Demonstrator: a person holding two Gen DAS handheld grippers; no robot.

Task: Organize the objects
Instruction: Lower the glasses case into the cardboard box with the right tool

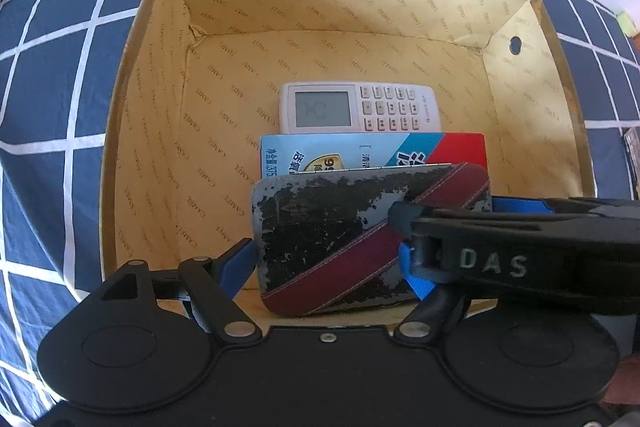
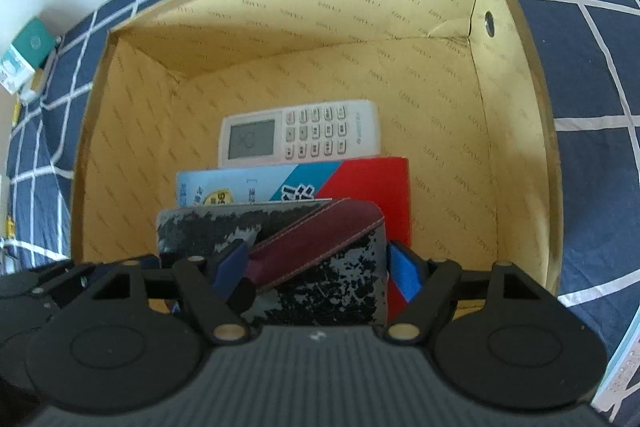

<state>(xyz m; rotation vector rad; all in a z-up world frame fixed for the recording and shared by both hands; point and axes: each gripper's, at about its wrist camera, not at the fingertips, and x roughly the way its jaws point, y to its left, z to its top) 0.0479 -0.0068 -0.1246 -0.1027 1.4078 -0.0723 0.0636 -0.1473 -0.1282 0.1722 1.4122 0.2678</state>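
Observation:
A worn black wallet with a maroon stripe (image 1: 344,239) (image 2: 320,259) is held over the open tan cardboard box (image 1: 152,99) (image 2: 516,131). My left gripper (image 1: 332,263) has its blue pads against both short edges of the wallet. My right gripper (image 2: 316,267) also grips the wallet, one pad on its face and one on its right edge; its arm crosses the left wrist view (image 1: 520,247). Inside the box lie a white remote control (image 1: 356,107) (image 2: 300,135) and a blue and red carton (image 1: 372,151) (image 2: 296,187), partly hidden by the wallet.
The box stands on a navy cloth with a white grid (image 1: 60,67) (image 2: 592,67). A green and white small box (image 2: 24,59) lies at the far left edge. A light printed item (image 2: 624,367) shows at the lower right.

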